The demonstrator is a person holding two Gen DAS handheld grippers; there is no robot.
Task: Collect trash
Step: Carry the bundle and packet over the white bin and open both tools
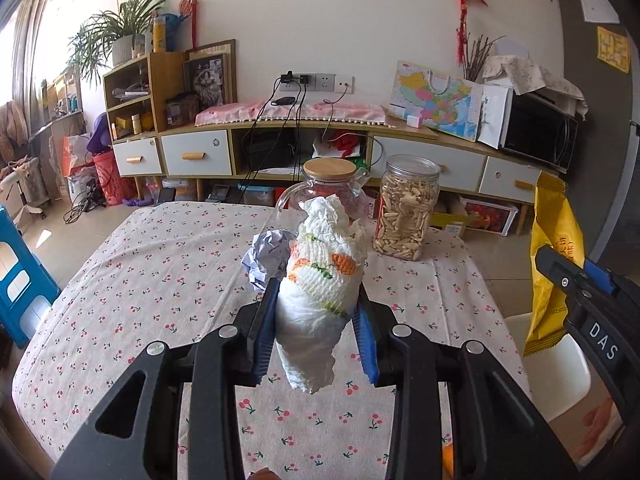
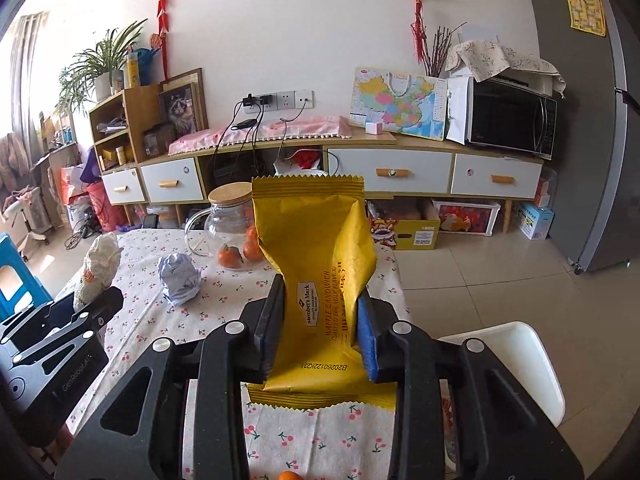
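Observation:
My left gripper [image 1: 318, 304] is shut on a crumpled white paper towel [image 1: 320, 280] with an orange and green print, held upright above the cherry-print tablecloth [image 1: 140, 280]. The same towel [image 2: 98, 268] shows at the left of the right wrist view. My right gripper [image 2: 322, 308] is shut on an empty yellow snack wrapper [image 2: 316, 248], which stands up between the pads; it also hangs at the right edge of the left wrist view as the wrapper [image 1: 554, 264]. A crumpled ball of bluish-white paper [image 1: 268, 256] lies on the table beyond the towel, seen too as the ball [image 2: 180, 278].
A glass pitcher [image 2: 224, 232] with a wooden lid holds oranges at the table's far end. Beside it stands a clear jar of snacks [image 1: 406, 208]. A white chair [image 2: 516, 360] sits at the table's right side, a blue stool [image 1: 20, 276] at the left. A low cabinet [image 2: 360, 168] lines the wall.

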